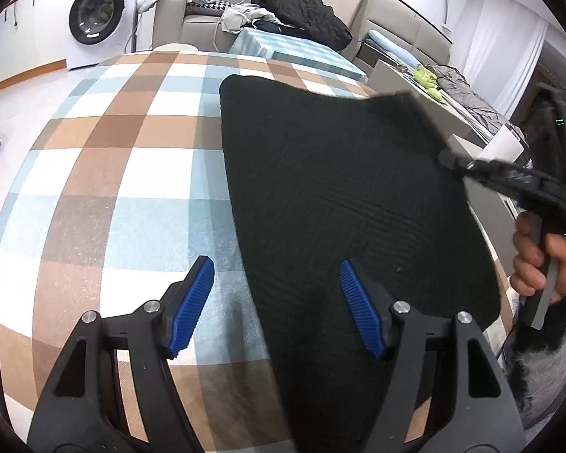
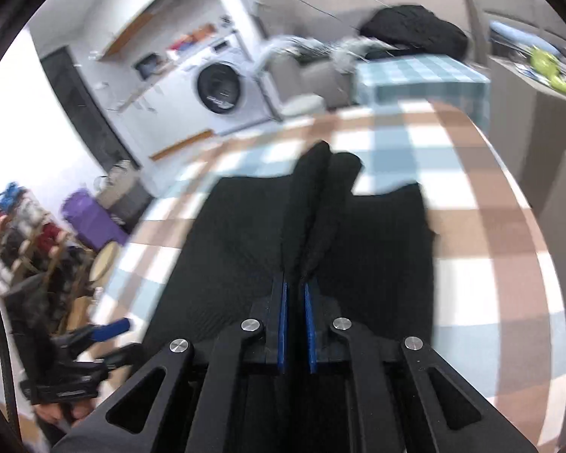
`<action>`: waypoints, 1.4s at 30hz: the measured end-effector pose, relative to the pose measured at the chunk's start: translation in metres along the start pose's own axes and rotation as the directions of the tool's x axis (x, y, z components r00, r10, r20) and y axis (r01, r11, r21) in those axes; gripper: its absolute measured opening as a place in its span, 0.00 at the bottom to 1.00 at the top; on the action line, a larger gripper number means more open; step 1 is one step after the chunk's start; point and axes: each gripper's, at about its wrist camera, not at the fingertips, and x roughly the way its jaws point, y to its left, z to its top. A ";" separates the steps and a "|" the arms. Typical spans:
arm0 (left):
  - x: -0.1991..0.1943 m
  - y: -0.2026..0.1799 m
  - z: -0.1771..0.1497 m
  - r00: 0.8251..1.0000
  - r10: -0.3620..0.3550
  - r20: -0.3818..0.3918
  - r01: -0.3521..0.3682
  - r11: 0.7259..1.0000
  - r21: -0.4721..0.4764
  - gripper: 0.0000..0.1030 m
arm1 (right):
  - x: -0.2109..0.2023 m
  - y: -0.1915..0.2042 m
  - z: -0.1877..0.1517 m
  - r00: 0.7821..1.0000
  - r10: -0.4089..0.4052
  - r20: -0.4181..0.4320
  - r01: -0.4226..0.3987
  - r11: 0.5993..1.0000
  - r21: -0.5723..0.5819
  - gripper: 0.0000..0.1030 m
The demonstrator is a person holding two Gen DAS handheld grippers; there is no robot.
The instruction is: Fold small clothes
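Observation:
A black knit garment (image 1: 343,196) lies on the plaid-covered table (image 1: 105,173). My left gripper (image 1: 277,302) is open and empty, low over the garment's left edge near the front. My right gripper (image 2: 295,287) is shut on a raised fold of the black garment (image 2: 320,204), lifting its right edge off the table. In the left wrist view the right gripper (image 1: 449,160) comes in from the right with the lifted corner (image 1: 407,100) held above the table. The left gripper (image 2: 105,334) shows blurred at the lower left of the right wrist view.
A washing machine (image 1: 94,15) stands at the back left. A sofa with a black coat (image 1: 305,11) and a second checked table (image 1: 294,51) lie behind. A grey counter (image 1: 445,113) runs along the right. Baskets of clutter (image 2: 26,241) sit on the left floor.

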 end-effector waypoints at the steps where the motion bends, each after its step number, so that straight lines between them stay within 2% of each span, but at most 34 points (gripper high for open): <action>1: 0.004 0.000 0.000 1.000 0.003 -0.010 -0.003 1.000 0.000 0.65 | 0.010 -0.008 -0.002 0.999 -0.018 -0.035 0.019 1.000 0.022 0.08; 2: 0.008 0.000 -0.001 1.000 0.007 -0.024 -0.008 1.000 -0.003 0.65 | 0.025 -0.020 -0.006 0.996 -0.033 -0.080 0.038 0.997 0.060 0.09; 4: 0.015 -0.002 -0.004 0.999 0.004 -0.050 -0.005 1.000 -0.006 0.65 | 0.038 -0.032 -0.011 0.990 -0.005 -0.143 0.020 0.995 0.101 0.14; 6: 0.016 -0.006 -0.008 0.998 0.001 -0.059 0.000 1.000 0.012 0.65 | 0.032 -0.040 -0.018 0.990 0.050 -0.135 -0.032 0.991 0.132 0.21; 8: 0.016 -0.012 -0.012 0.998 0.010 -0.066 -0.007 0.999 0.040 0.65 | 0.018 -0.040 -0.030 0.987 0.094 -0.130 -0.077 0.988 0.132 0.36; 9: 0.015 -0.016 -0.016 0.997 0.014 -0.074 -0.010 0.998 0.060 0.65 | 0.012 -0.039 -0.038 0.985 0.116 -0.125 -0.098 0.986 0.137 0.36; 11: 0.012 -0.022 -0.019 0.997 0.034 -0.067 -0.028 0.996 0.084 0.65 | 0.001 -0.035 -0.057 0.980 0.143 -0.138 -0.125 0.983 0.134 0.37; 15: -0.001 -0.032 -0.023 0.996 0.087 -0.023 -0.083 0.989 0.118 0.65 | -0.022 -0.021 -0.095 0.985 0.105 -0.139 -0.097 0.993 0.060 0.37; 17: -0.008 -0.037 -0.023 0.998 0.060 -0.011 -0.058 0.991 0.124 0.65 | -0.034 -0.017 -0.109 0.989 0.078 -0.122 -0.076 0.997 0.026 0.37; 20: -0.012 -0.051 -0.026 1.000 -0.006 -0.014 0.008 0.989 0.146 0.65 | -0.048 -0.017 -0.119 0.992 0.083 -0.097 -0.081 0.996 0.027 0.37; 25: -0.006 -0.087 -0.045 0.993 -0.099 -0.059 0.110 0.966 0.234 0.65 | -0.056 -0.013 -0.123 0.991 0.118 -0.065 -0.117 0.993 0.017 0.35; 27: -0.004 -0.097 -0.054 0.989 -0.122 -0.080 0.138 0.957 0.255 0.66 | -0.055 -0.011 -0.124 0.990 0.126 -0.063 -0.126 0.992 0.004 0.28; 28: -0.002 -0.102 -0.060 0.987 -0.122 -0.101 0.145 0.950 0.276 0.66 | -0.053 -0.010 -0.123 0.991 0.117 -0.062 -0.118 0.993 -0.006 0.16; 29: 0.001 -0.105 -0.065 0.988 -0.109 -0.111 0.138 0.946 0.294 0.66 | -0.051 -0.009 -0.123 0.994 0.093 -0.065 -0.095 0.995 -0.022 0.09; 31: 0.004 -0.110 -0.073 0.990 -0.081 -0.117 0.115 0.941 0.317 0.66 | -0.052 -0.008 -0.122 0.994 0.096 -0.052 -0.098 0.995 -0.036 0.07; 34: 0.004 -0.116 -0.081 0.989 -0.084 -0.120 0.121 0.929 0.350 0.68 | -0.056 -0.010 -0.119 0.994 0.092 -0.062 -0.095 0.995 -0.044 0.07; 36: 0.002 -0.115 -0.082 0.988 -0.095 -0.125 0.133 0.928 0.347 0.68 | -0.046 -0.014 -0.119 0.991 0.072 -0.116 -0.079 0.995 -0.060 0.09; 37: 0.001 -0.115 -0.083 0.987 -0.098 -0.127 0.136 0.927 0.348 0.68 | -0.044 -0.015 -0.119 0.990 0.071 -0.119 -0.080 0.995 -0.068 0.13; 40: -0.008 -0.107 -0.077 0.984 -0.134 -0.118 0.165 0.936 0.312 0.69 | -0.044 -0.024 -0.108 0.991 0.112 -0.077 -0.114 0.993 -0.014 0.32; 42: -0.014 -0.096 -0.068 0.984 -0.149 -0.093 0.169 0.947 0.272 0.69 | -0.035 -0.034 -0.094 0.992 0.111 -0.053 -0.110 0.994 0.028 0.33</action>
